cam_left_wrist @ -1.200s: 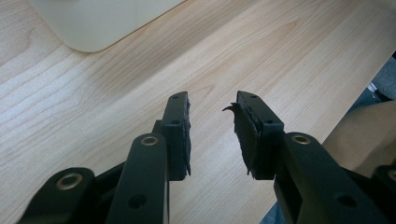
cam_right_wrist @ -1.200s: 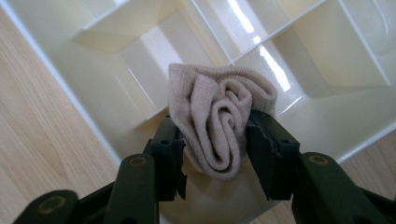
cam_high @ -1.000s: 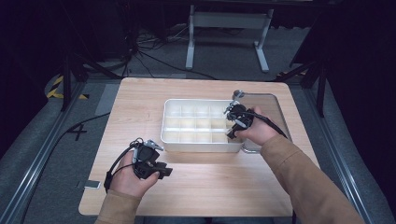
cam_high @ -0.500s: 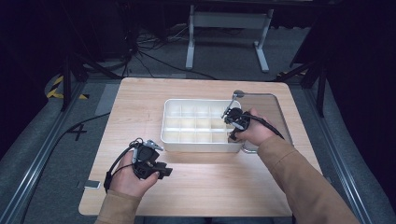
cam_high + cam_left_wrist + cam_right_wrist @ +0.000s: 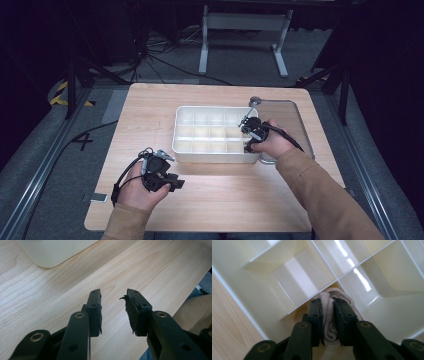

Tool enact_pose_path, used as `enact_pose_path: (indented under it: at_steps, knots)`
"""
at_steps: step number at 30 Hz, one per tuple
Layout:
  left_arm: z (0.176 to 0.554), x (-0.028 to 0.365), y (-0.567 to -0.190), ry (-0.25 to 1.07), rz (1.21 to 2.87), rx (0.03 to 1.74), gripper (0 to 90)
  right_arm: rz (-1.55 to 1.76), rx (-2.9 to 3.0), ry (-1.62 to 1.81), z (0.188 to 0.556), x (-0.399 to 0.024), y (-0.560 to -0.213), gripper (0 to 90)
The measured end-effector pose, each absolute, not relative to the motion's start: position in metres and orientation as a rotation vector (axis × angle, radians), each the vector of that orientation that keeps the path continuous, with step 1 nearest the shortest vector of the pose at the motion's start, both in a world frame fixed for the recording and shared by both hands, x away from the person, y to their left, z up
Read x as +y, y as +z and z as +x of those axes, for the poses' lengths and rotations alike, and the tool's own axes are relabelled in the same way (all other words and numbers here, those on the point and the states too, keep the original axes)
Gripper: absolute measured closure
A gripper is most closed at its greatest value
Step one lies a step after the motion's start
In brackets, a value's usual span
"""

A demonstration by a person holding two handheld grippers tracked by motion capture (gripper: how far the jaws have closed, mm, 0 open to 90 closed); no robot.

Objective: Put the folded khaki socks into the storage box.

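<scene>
**Right gripper at folded cloth in divided tray; left gripper idle on bench**

Right gripper [image 5: 327,302]: positioned over the near right corner of the white divided tray [image 5: 200,112], jaws pointing down into a compartment. A folded beige cloth [image 5: 329,315] sits between the jaws, inside that compartment. The jaws have just been opening; the pads stand close against both sides of the cloth, and whether they press on it cannot be told with certainty. In the high view the right hand [image 5: 272,142] rests at the tray's right edge.

Left gripper [image 5: 113,310]: jaws apart, nothing between them, bare wood showing through the gap. One pad is frayed at its tip. The left hand [image 5: 140,187] holds it low over the bench [image 5: 150,105], near the front edge and well apart from the tray, whose rounded corner appears at the top of the left gripper view.

A clear flat lid [image 5: 287,112] lies on the bench against the tray's right side.
</scene>
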State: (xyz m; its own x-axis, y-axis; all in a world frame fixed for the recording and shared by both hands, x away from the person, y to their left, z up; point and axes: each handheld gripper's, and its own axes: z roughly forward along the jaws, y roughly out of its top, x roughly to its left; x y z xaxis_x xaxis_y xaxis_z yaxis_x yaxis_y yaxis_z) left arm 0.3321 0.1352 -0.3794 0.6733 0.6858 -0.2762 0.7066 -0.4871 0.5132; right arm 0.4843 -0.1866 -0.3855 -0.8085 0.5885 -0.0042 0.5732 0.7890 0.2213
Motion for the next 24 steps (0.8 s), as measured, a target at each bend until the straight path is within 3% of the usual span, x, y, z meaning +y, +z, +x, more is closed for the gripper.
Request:
enact_pose_path:
  at_steps: [24]
  knots:
    - [0.33, 0.14, -0.376, -0.047, 2.261, 1.072, 64.4, 0.894, 2.797, 0.762, 0.447, -0.23, -0.321, 59.0]
